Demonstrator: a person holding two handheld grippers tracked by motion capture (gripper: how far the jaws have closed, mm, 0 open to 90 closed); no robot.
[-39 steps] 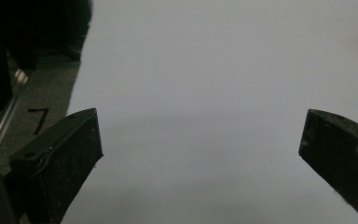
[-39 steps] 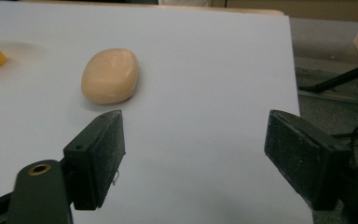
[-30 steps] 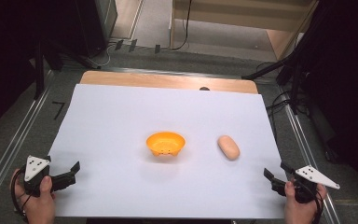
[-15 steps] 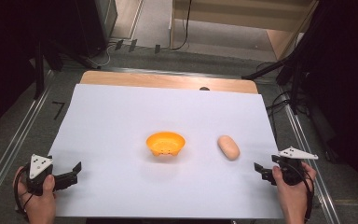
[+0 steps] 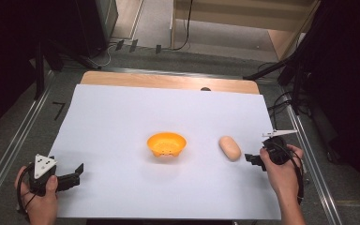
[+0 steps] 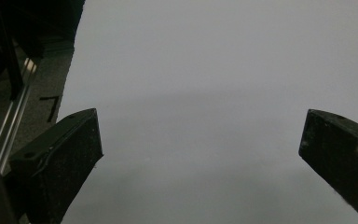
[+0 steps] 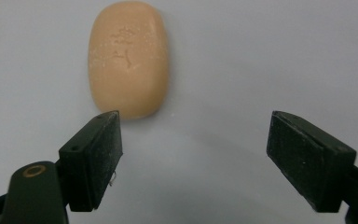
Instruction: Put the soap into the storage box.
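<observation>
The right gripper [image 5: 252,159] stands just beside the peach soap bar [image 5: 229,147], jaws apart and just been opening, nothing between them. The soap lies on white paper [image 5: 122,117], right of the orange bowl [image 5: 167,144]. The left gripper [image 5: 77,169] is wide and empty.

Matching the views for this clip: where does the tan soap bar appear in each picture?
High view: the soap bar lies right of centre, between the orange bowl and the right tongs.
Left gripper view: it looks over bare white sheet; no soap here.
Right gripper view: soap bar upper left, just beyond the open jaws.
Shared landmark: the white sheet.
</observation>
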